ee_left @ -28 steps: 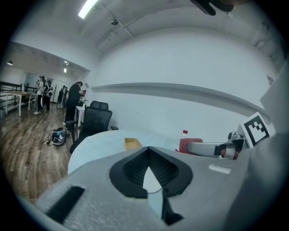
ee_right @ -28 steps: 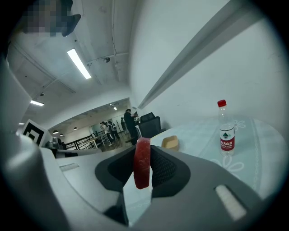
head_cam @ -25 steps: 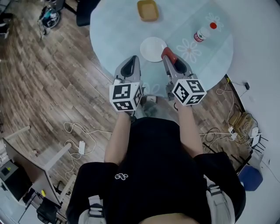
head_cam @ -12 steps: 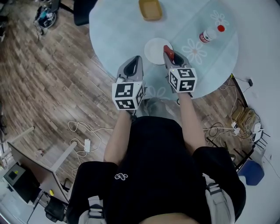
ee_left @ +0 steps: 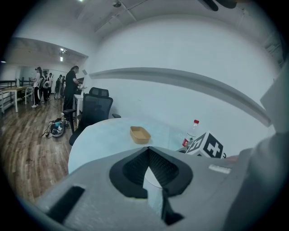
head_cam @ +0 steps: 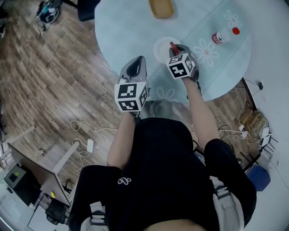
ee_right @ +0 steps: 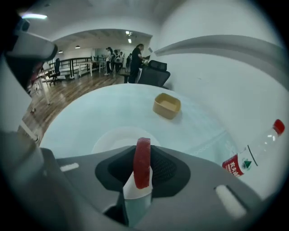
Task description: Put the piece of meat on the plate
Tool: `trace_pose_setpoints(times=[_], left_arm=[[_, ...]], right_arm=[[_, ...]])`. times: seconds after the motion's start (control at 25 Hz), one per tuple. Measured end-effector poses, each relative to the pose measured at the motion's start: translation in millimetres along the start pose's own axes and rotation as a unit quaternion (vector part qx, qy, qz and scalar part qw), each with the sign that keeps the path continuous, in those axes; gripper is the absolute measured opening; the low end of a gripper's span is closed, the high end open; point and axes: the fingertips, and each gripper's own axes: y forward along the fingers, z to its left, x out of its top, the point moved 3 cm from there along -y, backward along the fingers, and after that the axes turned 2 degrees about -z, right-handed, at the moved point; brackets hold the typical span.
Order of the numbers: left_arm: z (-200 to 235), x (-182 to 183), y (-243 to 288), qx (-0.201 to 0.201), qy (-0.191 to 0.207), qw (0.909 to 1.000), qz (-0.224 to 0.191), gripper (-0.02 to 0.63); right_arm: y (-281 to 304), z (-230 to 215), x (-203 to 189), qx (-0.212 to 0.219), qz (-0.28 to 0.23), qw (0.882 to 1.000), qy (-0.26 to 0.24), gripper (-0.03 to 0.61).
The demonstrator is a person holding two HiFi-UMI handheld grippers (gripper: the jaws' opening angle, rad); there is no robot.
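Observation:
My right gripper (head_cam: 175,50) is shut on the piece of meat (head_cam: 172,45), a red slice standing on edge between the jaws (ee_right: 142,162). It hangs tilted down over the right rim of the white plate (head_cam: 161,49), which shows just beyond the jaws (ee_right: 113,137) in the right gripper view. My left gripper (head_cam: 138,62) hovers at the table's near edge, left of the plate; its jaws (ee_left: 148,151) meet at the tips with nothing between them.
On the round pale-blue table (head_cam: 122,31) a tan tray (head_cam: 161,6) lies beyond the plate and a red-capped bottle (head_cam: 225,34) lies to the right. A black office chair (ee_left: 95,110) stands at the far side. Cables trail on the wooden floor (head_cam: 86,135).
My right gripper has swung forward and down with the meat, rolling as it went, from the table's near edge to over the plate's right rim. The left gripper has edged forward a little.

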Motion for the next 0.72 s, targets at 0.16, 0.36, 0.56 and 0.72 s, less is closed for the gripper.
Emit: trace_pose_setpoints(times=[0.16,0.36,0.56,0.72], left_arm=[[7,4,1,0.004,-0.001,1.0000,-0.005,-0.003],[13,6,0,0.005,-0.004,0.9999,-0.007,-0.003],[13,6,4,0.002,-0.004,1.0000,-0.007,-0.003],[15,10,6,-0.001,-0.007,0.9999,-0.011,-0.003]], right_arm=[[11,5,0,-0.011,0.024,0.999,-0.027,0.103],[9,22,7,0.036,0.013,0.999,0.025,0.165],[6,29,7,0.072,-0.012,0.995,0.074,0.201],[-18,16,22,0.064,-0.081,0.983,0.153,0.127]])
